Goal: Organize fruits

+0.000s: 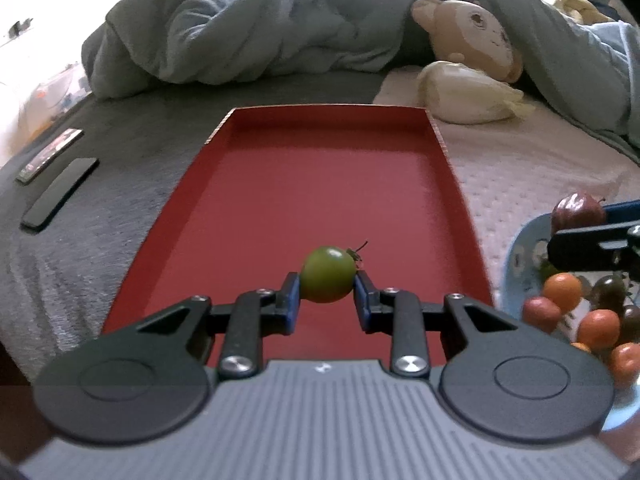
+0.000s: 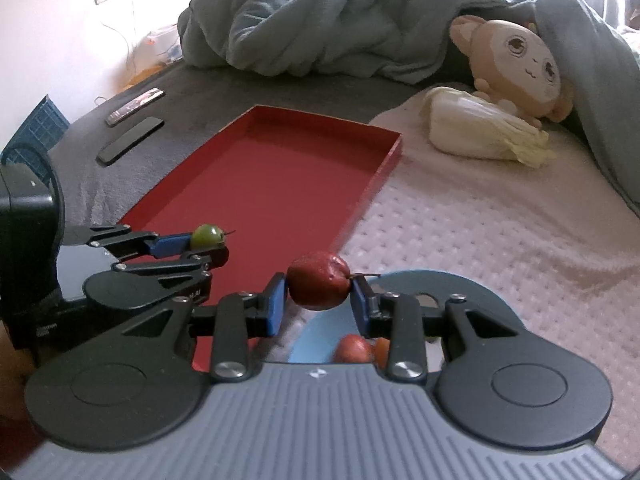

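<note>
Your left gripper (image 1: 327, 286): blue pads clamped on a green tomato (image 1: 328, 274), stem pointing right, held above the near end of the red tray (image 1: 320, 184). In the right wrist view the same gripper (image 2: 208, 246) shows side-on over the tray's near left corner.

Your right gripper (image 2: 319, 296): pads clamped on a dark red fruit (image 2: 319, 280), held over the far rim of the light blue plate (image 2: 420, 280), just beside the tray's right wall.

Plate contents, left wrist view: orange tomatoes (image 1: 598, 328), reddish ones and dark ones, heaped together; the plate (image 1: 520, 248) sits on the bed off the tray's near right corner.

Red tray: long, shallow, floor bare, lying lengthwise on the bed.

Bed, left of tray: two phones (image 2: 130, 140) on the grey blanket (image 2: 120, 168). Right of tray: white quilted cover (image 2: 500, 240). Beyond the tray's far right corner: a napa cabbage (image 2: 480, 132), touching a plush toy (image 2: 516, 64) half under the rumpled grey-blue duvet (image 2: 320, 20).
</note>
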`<move>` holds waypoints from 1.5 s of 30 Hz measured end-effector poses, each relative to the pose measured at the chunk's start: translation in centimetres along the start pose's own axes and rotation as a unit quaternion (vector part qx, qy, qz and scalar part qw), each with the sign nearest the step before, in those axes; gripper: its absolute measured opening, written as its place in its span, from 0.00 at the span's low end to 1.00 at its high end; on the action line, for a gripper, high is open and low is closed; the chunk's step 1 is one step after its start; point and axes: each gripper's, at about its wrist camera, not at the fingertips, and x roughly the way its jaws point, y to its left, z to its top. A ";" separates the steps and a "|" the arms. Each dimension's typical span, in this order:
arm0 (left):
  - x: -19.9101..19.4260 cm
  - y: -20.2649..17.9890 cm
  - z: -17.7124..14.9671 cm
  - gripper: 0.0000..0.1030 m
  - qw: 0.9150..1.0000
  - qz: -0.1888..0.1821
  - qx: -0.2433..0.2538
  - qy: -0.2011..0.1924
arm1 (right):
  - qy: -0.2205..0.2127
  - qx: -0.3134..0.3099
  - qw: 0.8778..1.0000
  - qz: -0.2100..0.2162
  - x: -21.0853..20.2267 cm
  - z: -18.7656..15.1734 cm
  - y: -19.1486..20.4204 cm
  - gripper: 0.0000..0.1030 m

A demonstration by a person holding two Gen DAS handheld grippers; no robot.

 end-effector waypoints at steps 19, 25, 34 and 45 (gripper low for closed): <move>-2.9 -9.8 -1.5 0.31 0.992 -0.095 0.077 -0.009 | 0.052 0.036 0.996 -0.064 -0.9 -3.8 -7.5 0.39; -3.2 -12.3 -2.5 0.33 0.988 -0.106 0.112 -0.007 | 0.059 0.060 0.995 -0.062 -0.1 -3.7 -8.4 0.47; -5.3 -12.7 -3.6 0.71 0.987 -0.099 0.122 -0.019 | 0.019 0.080 0.995 -0.055 -4.3 -2.9 -9.1 0.88; -9.0 -12.1 -4.9 0.72 0.986 -0.094 0.139 -0.011 | 0.061 0.044 0.993 -0.091 -9.7 -6.8 -8.5 0.95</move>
